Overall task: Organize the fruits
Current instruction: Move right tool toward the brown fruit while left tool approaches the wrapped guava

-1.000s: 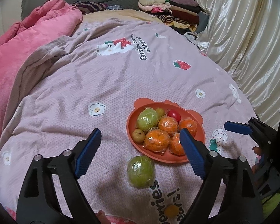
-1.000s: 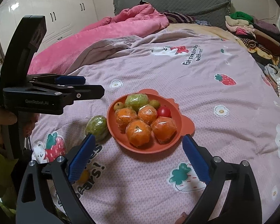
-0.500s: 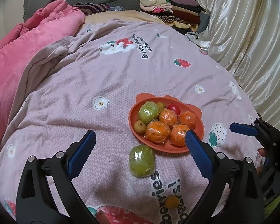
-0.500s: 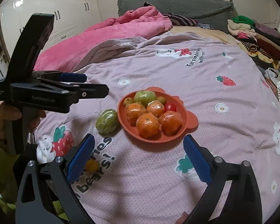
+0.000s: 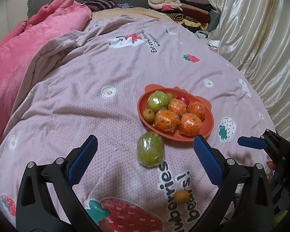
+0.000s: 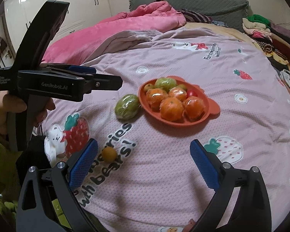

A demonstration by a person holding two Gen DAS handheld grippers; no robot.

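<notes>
Bedroom setup, with a pinkish cartoon-print bedspread (image 5: pixel 87 89) as your work surface. Dead ahead of your left gripper (image 5: pixel 145 160), just past the tips and between them, sits a wrapped green fruit (image 5: pixel 150 149), right beside the near rim of the orange plate (image 5: pixel 143 116), maybe touching it, hard to tell. That plate is further out and slightly toward the claw's right finger, loaded with 4 wrapped oranges (image 5: pixel 166 120), another green fruit (image 5: pixel 157 101), a small red one (image 5: pixel 183 99) and a couple of small yellowish-green ones. A tiny orange fruit (image 5: pixel 181 196) lies loose close in, near the right finger's base.

Your left claw is spread wide, holding nothing. Same for your right gripper (image 6: pixel 144 162): wide and empty, with that tiny fruit just off its left fingertip. Pink quilt (image 5: pixel 29 54) is far out on the left, folded clothes (image 5: pixel 176 9) way up ahead, and a shiny curtain (image 5: pixel 261 38) along the right.
</notes>
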